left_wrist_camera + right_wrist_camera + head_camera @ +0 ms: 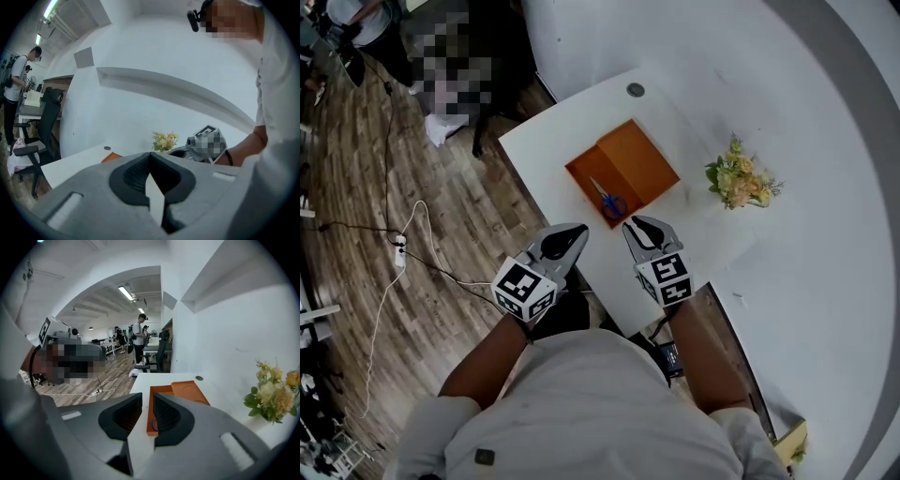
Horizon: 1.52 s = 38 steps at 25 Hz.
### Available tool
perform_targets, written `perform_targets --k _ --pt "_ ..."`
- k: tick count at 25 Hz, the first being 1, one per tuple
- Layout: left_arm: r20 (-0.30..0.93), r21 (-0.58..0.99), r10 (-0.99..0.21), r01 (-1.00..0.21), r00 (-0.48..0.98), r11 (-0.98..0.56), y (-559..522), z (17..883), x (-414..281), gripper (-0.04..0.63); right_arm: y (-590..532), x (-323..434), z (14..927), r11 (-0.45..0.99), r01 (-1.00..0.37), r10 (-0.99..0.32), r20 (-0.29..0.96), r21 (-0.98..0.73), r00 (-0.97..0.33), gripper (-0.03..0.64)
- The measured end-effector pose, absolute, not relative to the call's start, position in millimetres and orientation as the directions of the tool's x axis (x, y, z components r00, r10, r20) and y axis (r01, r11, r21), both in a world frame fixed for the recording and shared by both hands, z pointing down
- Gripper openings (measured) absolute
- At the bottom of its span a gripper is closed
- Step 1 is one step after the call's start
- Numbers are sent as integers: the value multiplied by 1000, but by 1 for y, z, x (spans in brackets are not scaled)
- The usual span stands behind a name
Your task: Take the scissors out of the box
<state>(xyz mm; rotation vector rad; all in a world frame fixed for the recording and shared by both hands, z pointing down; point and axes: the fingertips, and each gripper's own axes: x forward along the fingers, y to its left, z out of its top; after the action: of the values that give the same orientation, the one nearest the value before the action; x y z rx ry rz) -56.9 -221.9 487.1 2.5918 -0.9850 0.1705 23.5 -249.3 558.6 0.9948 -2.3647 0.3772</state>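
Note:
An open orange box (581,172) lies on the white table (548,141), with its lid (639,157) flat beside it on the right. Scissors (607,199) with blue handles rest inside the box, near its front corner. Both grippers hover just short of the box, over the table's near edge. My left gripper (577,231) is shut and empty; its tips (150,157) meet in its own view. My right gripper (636,225) stands open with nothing between the jaws. In the right gripper view the box (159,391) and a blue scissor handle (152,423) show through the gap of the right gripper (147,401).
A small bunch of flowers (741,180) stands on the table right of the lid. A round cable grommet (636,90) sits at the far edge. Cables and a power strip (398,253) lie on the wooden floor at left. A curved white wall bounds the right side.

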Motion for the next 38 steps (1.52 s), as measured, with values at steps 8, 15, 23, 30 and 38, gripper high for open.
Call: perform_targets --k 8,15,23,30,38 --pt "306 275 -549 -624 778 -732 -255 522 -73 5 -284 9 619 676 -737 -507 705 -31 -495 98" --pt "339 300 -497 -593 798 -747 -279 547 -76 5 -303 2 673 690 -723 -416 804 -25 -425 106" --pt "357 340 -458 -570 814 -748 -295 569 -77 5 -314 -5 732 711 -702 -264 907 -47 -329 132" --pt "363 358 -454 -572 814 -738 -307 580 -87 5 -319 -1 766 700 -712 -154 960 -60 -233 143" --pt "371 372 -445 -570 815 -733 -315 588 -92 5 -326 3 783 710 -702 -73 987 -51 -145 146"
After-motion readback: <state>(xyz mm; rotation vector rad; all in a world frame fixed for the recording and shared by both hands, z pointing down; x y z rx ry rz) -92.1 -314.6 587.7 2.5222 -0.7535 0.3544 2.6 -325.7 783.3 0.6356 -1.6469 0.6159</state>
